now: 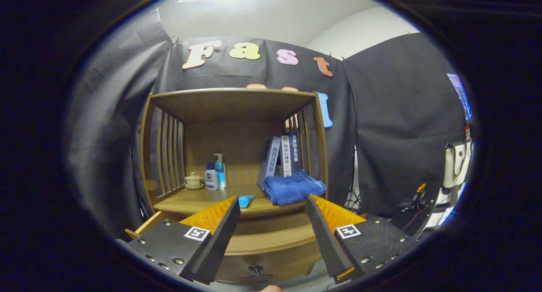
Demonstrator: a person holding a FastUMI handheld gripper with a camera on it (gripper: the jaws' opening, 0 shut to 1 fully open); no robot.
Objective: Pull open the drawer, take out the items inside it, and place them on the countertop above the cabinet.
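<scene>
A wooden cabinet has its drawer [271, 241] pulled out toward me, with a dark knob [255, 268] on the front panel. My gripper [272, 198] is open above the drawer, its fingertips level with the countertop's [190, 201] front edge and nothing between them. On the countertop a folded blue towel [293, 188] lies at the right, just beyond the right finger. A small blue item [245, 201] lies at the countertop's front edge beside the left fingertip. The fingers hide much of the drawer's inside; the strip I see between them is bare wood.
At the back left of the countertop stand a small cup [194, 180], a white bottle [211, 176] and a blue pump bottle [219, 170]. Books [284, 155] lean at the back right behind the towel. Slatted sides and a wooden top enclose the shelf. Cables and a bag [457, 165] are off to the right.
</scene>
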